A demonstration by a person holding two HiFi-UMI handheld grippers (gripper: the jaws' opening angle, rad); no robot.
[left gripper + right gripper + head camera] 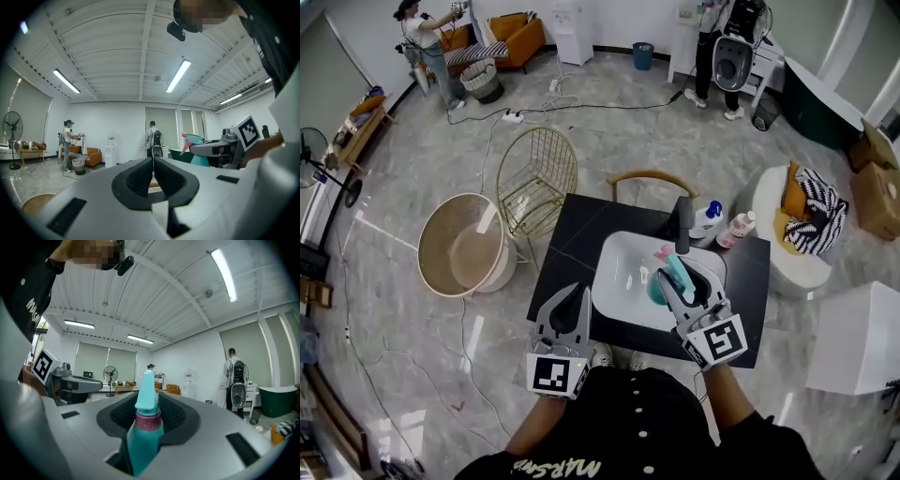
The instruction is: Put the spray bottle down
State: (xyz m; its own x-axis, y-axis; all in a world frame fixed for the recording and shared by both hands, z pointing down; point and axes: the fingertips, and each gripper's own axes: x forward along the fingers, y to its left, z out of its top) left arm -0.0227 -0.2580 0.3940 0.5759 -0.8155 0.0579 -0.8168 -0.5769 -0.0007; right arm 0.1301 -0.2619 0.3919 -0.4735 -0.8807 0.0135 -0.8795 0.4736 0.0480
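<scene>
A teal spray bottle [656, 291] with a pink trigger hangs over the white sink [623, 272] set in the black table [562, 253]. My right gripper [678, 279] is shut on the bottle. In the right gripper view the bottle [146, 432] stands upright between the jaws, its pink collar and teal head rising above them. My left gripper [578, 293] is over the table's near left edge, shut with nothing in it. In the left gripper view its pads [140, 176] meet, and the spray bottle [198, 149] shows off to the right.
A dark faucet [682, 225], a white bottle with a blue cap [708, 218] and a pink bottle [737, 228] stand behind the sink. A wire chair [536, 178] and a round wooden tub [464, 246] are at the left, a white stool with striped cloth [802, 234] at the right.
</scene>
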